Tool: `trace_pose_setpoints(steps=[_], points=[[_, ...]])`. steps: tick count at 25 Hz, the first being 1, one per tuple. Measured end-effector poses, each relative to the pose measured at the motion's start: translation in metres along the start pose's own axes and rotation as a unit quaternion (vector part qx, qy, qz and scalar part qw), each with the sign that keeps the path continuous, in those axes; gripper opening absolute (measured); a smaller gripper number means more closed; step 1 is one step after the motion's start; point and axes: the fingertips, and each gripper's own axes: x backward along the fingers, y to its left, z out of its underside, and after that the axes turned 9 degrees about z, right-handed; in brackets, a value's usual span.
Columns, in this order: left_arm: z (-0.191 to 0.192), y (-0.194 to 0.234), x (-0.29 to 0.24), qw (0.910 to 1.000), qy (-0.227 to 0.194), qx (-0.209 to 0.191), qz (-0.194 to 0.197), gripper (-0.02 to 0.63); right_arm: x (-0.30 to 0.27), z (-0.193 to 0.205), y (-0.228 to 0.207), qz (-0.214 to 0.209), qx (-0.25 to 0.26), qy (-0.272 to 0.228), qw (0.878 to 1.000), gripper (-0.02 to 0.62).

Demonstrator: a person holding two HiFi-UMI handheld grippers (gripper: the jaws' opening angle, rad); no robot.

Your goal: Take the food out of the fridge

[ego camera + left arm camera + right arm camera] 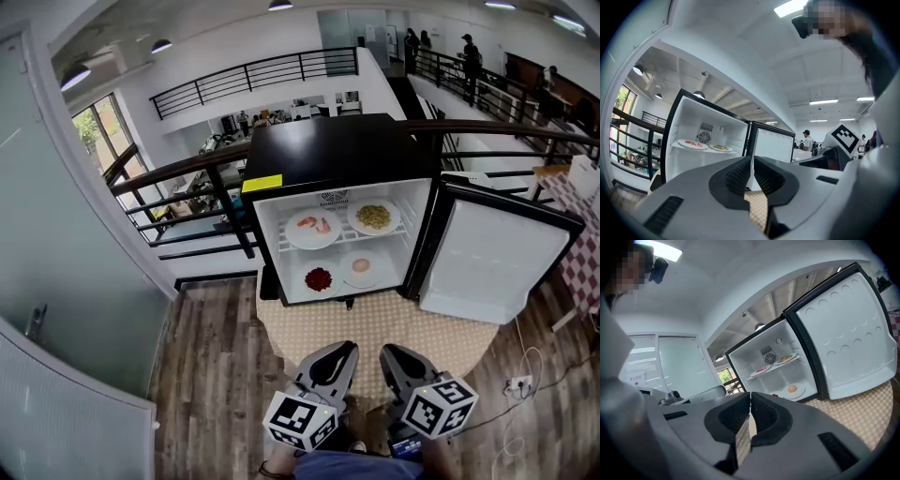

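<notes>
A small black fridge (328,155) stands with its door (487,258) swung open to the right. On its upper shelf sit a plate of pink food (312,228) and a plate of yellowish food (373,217). Below them rest a plate of red food (319,279) and a plate with a pale round piece (361,268). My left gripper (339,349) and right gripper (389,353) hover side by side in front of the fridge, well short of it. Both are shut with nothing between the jaws. The upper plates (705,145) show in the left gripper view, the round piece (792,388) in the right one.
The fridge stands on a round checked mat (375,328) on a wood floor. A dark railing (187,183) runs behind it. A glass wall (56,253) is at the left, a checked table (577,234) at the right. A power strip (518,382) and cable lie at the lower right.
</notes>
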Motion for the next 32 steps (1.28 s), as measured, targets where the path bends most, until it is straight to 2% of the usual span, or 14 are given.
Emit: trace_pose_setpoints(steps=[6, 13, 19, 24, 30, 32], points=[[-0.009, 0.041, -0.033, 0.9998, 0.001, -0.003, 0.018, 0.035, -0.043, -0.024, -0.013, 0.019, -0.004, -0.009, 1.000, 0.020], [-0.009, 0.084, -0.068, 0.9985, 0.017, 0.007, 0.051, 0.035, -0.096, -0.044, -0.032, 0.052, -0.034, -0.013, 0.998, 0.020], [-0.003, 0.107, -0.085, 0.9960, 0.034, 0.012, 0.081, 0.035, -0.134, -0.053, -0.050, 0.076, -0.055, -0.019, 0.995, 0.020], [0.002, 0.124, -0.098, 0.9939, 0.044, 0.013, 0.100, 0.035, -0.158, -0.067, -0.068, 0.121, -0.056, -0.025, 0.991, 0.020], [0.004, 0.140, -0.115, 0.9924, 0.048, 0.016, 0.112, 0.035, -0.189, -0.089, -0.092, 0.126, -0.110, -0.046, 0.985, 0.026], [0.006, 0.144, -0.120, 0.9916, 0.050, 0.018, 0.118, 0.035, -0.197, -0.100, -0.098, 0.134, -0.113, -0.052, 0.983, 0.061]])
